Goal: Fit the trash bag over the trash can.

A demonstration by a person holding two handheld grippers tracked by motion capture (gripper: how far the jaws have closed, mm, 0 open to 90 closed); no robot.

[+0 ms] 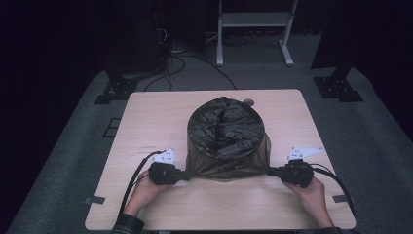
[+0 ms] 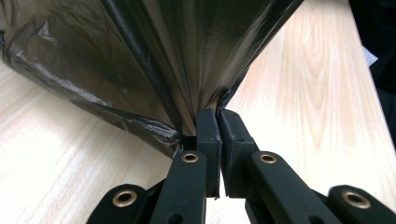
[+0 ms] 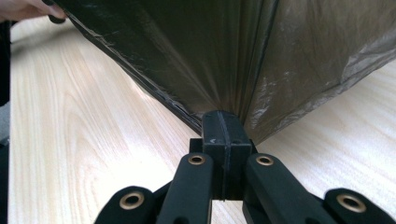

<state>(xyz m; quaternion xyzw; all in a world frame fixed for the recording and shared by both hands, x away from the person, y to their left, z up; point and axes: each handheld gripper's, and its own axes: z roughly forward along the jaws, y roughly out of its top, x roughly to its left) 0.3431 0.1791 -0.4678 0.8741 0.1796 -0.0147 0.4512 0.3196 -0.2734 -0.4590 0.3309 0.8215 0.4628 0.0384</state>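
Both claws, left (image 1: 184, 174) and right (image 1: 271, 171), are clamped shut on opposite bottom corners of a dark plastic bag (image 1: 227, 139), stretching it taut over a bin mid-worktop (image 1: 146, 122), apparently to seat it.

Overhead camera faces forward-down; gripper cameras closely share the bag (image 1: 226, 139).

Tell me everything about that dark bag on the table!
The bag is thin, shiny, crinkly dark plastic, see-through brown at its near edge. It sits mid-table, bulging, crumpled on top. The left hand-held gripper and right hand-held gripper each pinch a near corner, pulling the film taut.
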